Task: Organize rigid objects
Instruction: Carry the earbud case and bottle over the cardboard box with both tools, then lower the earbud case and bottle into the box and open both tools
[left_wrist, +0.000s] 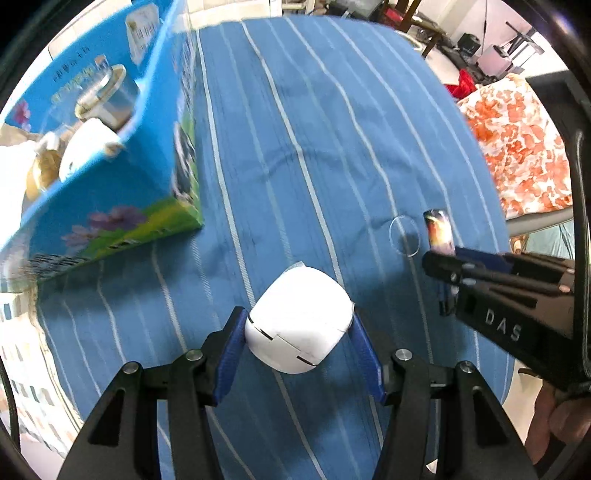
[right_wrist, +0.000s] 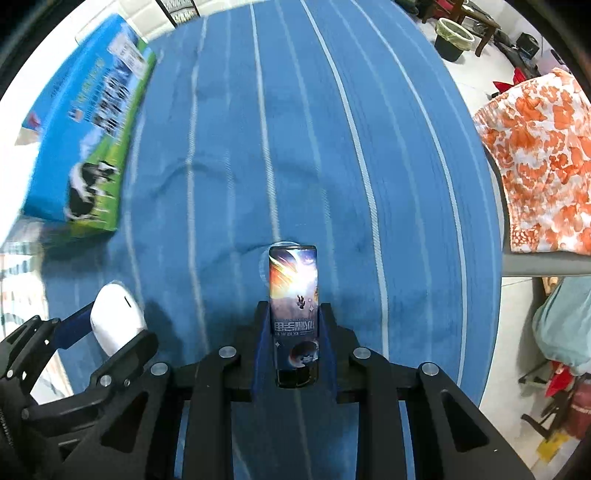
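Observation:
My left gripper (left_wrist: 299, 325) is shut on a white rounded case (left_wrist: 298, 318) and holds it above the blue striped tablecloth (left_wrist: 314, 129). My right gripper (right_wrist: 293, 314) is shut on a slim box with a space picture (right_wrist: 293, 291); it also shows in the left wrist view (left_wrist: 439, 230), to the right of the left gripper. The white case shows in the right wrist view (right_wrist: 116, 317) at the lower left. A blue open carton (left_wrist: 110, 155) with a cow print stands at the left and holds a glass jar (left_wrist: 107, 92) and a white cup (left_wrist: 88, 144).
A clear round lid (left_wrist: 404, 236) lies on the cloth near the slim box. An orange-and-white floral cloth (right_wrist: 535, 162) covers something beyond the table's right edge. A bin (right_wrist: 452, 38) stands on the floor far right. The carton also shows in the right wrist view (right_wrist: 85, 129).

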